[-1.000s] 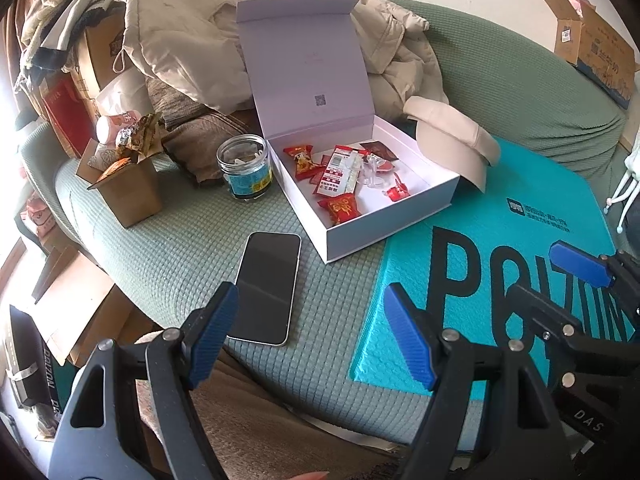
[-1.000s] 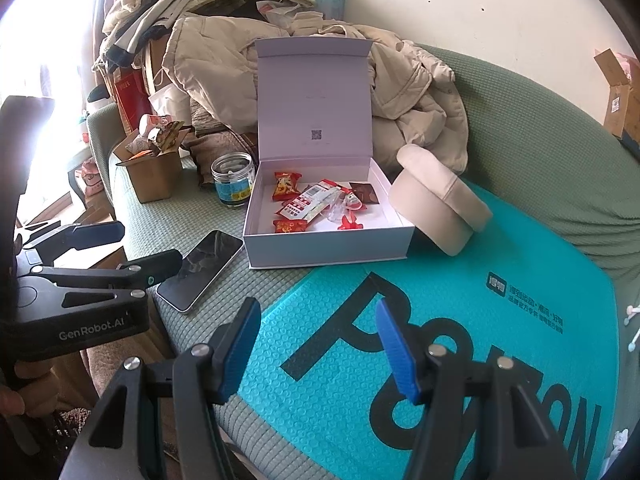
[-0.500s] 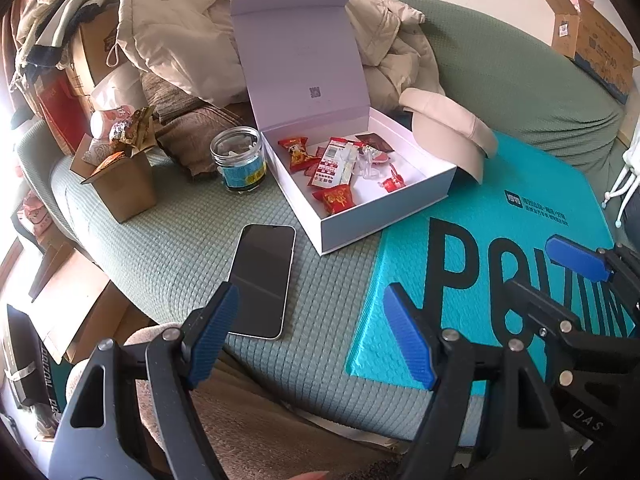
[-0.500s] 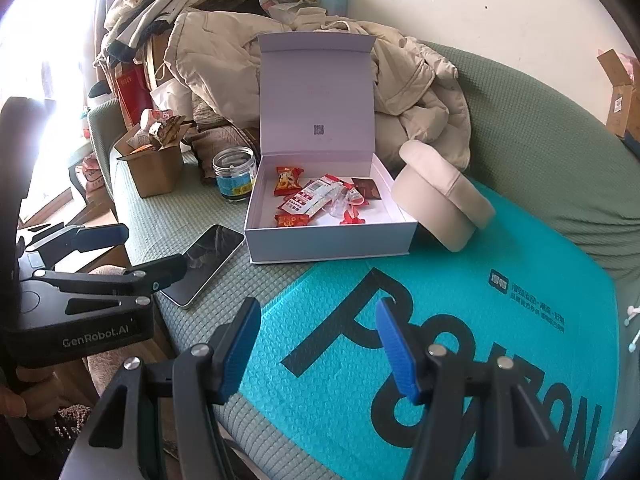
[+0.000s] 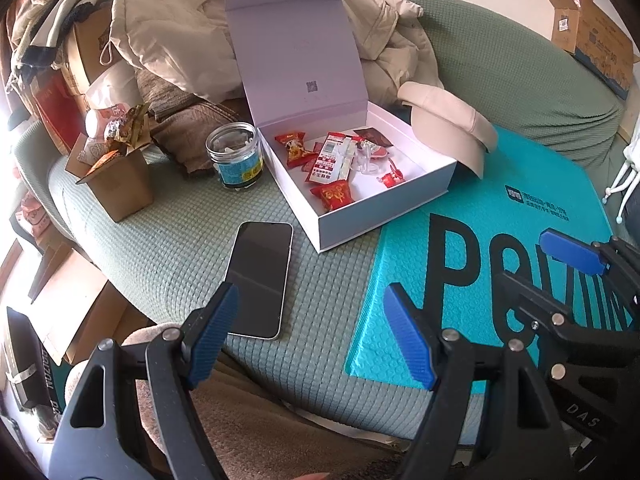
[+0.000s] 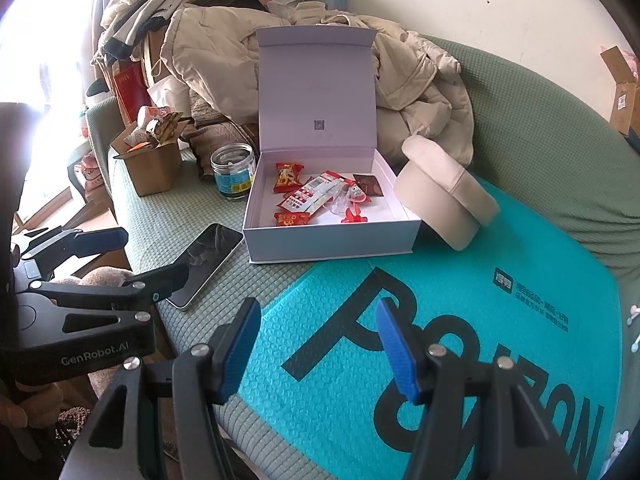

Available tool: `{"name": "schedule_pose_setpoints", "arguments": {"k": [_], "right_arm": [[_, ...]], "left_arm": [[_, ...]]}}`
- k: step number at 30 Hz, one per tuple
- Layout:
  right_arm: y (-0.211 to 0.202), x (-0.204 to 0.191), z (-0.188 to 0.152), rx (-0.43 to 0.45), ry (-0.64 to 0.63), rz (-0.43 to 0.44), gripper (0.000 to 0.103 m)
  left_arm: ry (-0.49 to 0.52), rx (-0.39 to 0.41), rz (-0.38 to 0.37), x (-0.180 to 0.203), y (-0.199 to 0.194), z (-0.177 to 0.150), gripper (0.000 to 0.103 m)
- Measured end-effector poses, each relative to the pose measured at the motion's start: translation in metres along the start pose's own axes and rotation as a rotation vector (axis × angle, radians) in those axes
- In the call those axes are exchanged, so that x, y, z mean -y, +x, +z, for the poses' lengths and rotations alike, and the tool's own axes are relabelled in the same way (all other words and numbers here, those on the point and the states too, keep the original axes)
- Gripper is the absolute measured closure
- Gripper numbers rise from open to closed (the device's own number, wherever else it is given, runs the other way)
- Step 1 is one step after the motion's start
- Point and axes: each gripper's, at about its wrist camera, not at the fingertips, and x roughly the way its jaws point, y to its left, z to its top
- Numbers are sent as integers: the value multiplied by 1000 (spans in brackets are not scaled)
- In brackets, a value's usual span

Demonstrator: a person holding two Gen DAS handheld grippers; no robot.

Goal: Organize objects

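An open white box with its lid raised sits on a green sofa and holds several red snack packets. A black phone lies face up in front of the box. A clear jar stands left of the box, and a beige cap lies to its right. My left gripper is open and empty, just before the phone. My right gripper is open and empty above a teal mailer.
A small brown carton full of wrappers stands at the sofa's left end. Beige jackets are piled behind the box. A cardboard box sits on the sofa back at right. The sofa's front edge lies just below both grippers.
Both grippers have drawn back slightly from the sofa, so the box and phone sit a little higher in view. Both jaws stay open; nothing on the sofa has moved.
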Motion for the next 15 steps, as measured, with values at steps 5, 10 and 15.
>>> {"name": "schedule_pose_setpoints", "arguments": {"k": [5, 10, 15], "right_arm": [[4, 0, 1, -9, 2, -2, 42], [9, 1, 1, -22, 4, -4, 42], [14, 3, -1, -33, 8, -3, 42]], "left_arm": [[2, -10, 6, -1, 4, 0, 29], [10, -25, 7, 1, 9, -1, 29], [16, -26, 9, 3, 14, -2, 29]]}}
